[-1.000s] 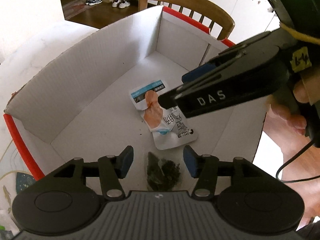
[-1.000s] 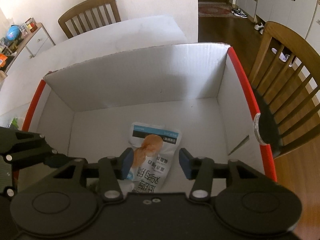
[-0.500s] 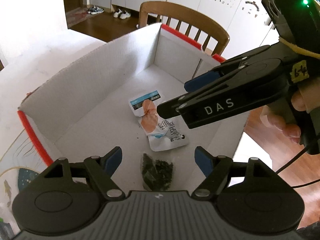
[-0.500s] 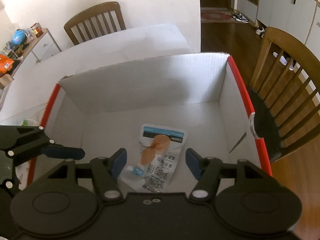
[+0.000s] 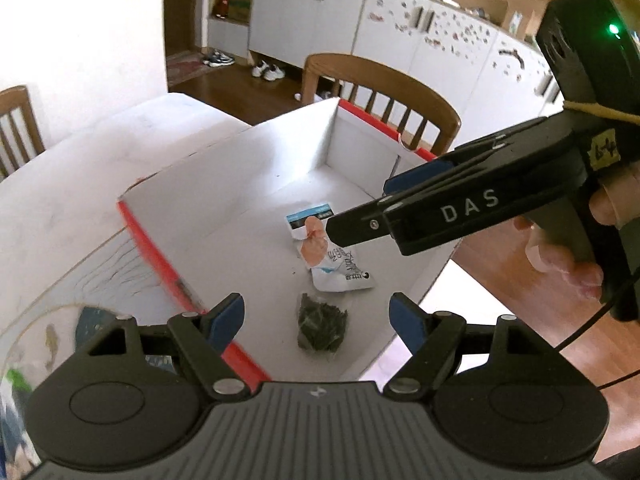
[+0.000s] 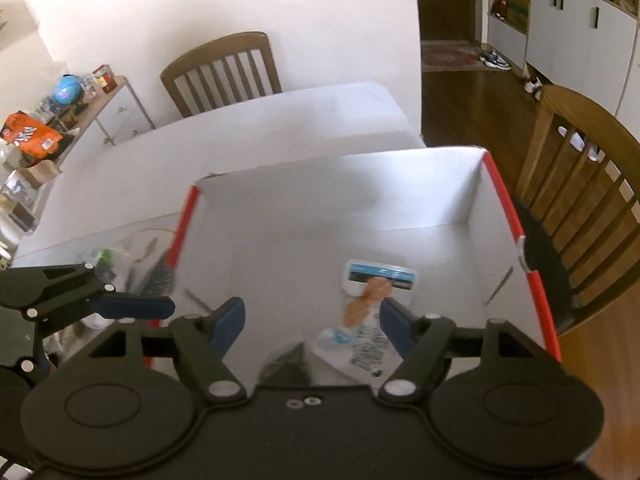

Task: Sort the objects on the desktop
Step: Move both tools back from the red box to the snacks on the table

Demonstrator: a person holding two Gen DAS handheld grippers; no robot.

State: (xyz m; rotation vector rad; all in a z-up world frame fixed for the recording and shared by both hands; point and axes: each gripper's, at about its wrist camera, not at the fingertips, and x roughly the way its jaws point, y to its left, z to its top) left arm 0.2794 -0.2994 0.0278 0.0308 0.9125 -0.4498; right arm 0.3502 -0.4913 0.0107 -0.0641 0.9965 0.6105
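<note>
A white cardboard box [image 5: 256, 184] [image 6: 320, 188] with red edges sits on the white table. On its floor lie a white snack packet [image 5: 332, 252] [image 6: 368, 320] with an orange picture and a small dark bag [image 5: 322, 326] [image 6: 286, 368]. My left gripper [image 5: 318, 320] hangs open above the box, nothing between its blue pads. My right gripper [image 6: 312, 324] is also above the box, its jaws opening and empty; in the left wrist view it reaches in from the right [image 5: 460, 204], held by a hand [image 5: 568, 256].
A wooden chair [image 5: 380, 92] [image 6: 580, 200] stands behind the box, another chair [image 6: 224, 72] at the table's far side. Small items [image 6: 120, 264] lie on the table left of the box. A cluttered side cabinet [image 6: 60, 120] stands at the left.
Both grippers opened wider and rose away from the box floor. The snack packet and dark bag stay lying in the box, now smaller in both views.
</note>
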